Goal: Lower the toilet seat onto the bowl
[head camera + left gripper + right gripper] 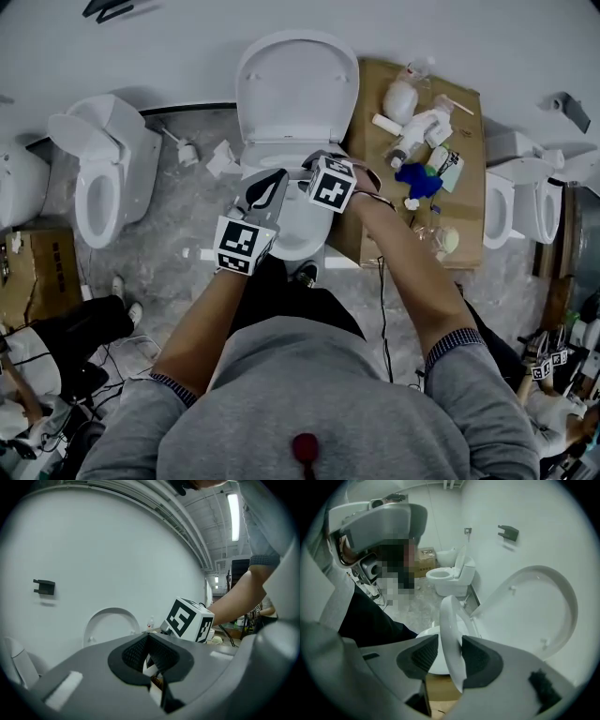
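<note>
White toilet seat (451,620) | clamped by right gripper (449,656) fingers over bowl (425,633) | left gripper (149,644) fingers together

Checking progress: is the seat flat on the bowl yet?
No, the toilet seat stands raised above the bowl, between the right gripper's jaws.

No word, brand or number is legible: the cube (331,185) on the right gripper (450,654) and its twin (239,246) on the left gripper (149,657) bear only black-and-white square markers, and the labels on the bottles (417,127) on the cardboard box (375,75) appear too small to read.
</note>
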`<state>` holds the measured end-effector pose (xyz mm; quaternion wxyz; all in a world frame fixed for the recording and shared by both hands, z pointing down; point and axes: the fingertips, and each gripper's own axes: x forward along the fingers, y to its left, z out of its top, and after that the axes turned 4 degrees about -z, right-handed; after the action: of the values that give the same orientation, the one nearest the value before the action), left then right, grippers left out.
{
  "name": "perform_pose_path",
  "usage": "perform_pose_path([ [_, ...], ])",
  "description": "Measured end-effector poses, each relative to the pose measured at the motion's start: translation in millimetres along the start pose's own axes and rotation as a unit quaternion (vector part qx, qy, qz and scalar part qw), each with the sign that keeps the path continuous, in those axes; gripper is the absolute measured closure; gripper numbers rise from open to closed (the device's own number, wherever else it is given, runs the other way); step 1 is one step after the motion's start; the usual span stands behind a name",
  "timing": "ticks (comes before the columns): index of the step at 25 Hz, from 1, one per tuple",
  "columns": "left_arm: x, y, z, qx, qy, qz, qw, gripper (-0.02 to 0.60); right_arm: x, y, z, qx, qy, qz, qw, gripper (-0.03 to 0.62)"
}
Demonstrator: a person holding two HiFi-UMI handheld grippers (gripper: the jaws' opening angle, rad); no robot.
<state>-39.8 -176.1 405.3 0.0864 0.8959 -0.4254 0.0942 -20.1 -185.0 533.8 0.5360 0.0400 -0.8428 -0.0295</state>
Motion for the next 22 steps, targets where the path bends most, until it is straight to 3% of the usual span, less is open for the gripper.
perform_pose_path([
  [22, -38.7, -49.2, -50.1, -0.026, 0.014, 0.041, 0.9987, 0.575, 23.3, 72.6, -24.8, -0.013, -0.01, 0.008, 1.0, 0.424],
])
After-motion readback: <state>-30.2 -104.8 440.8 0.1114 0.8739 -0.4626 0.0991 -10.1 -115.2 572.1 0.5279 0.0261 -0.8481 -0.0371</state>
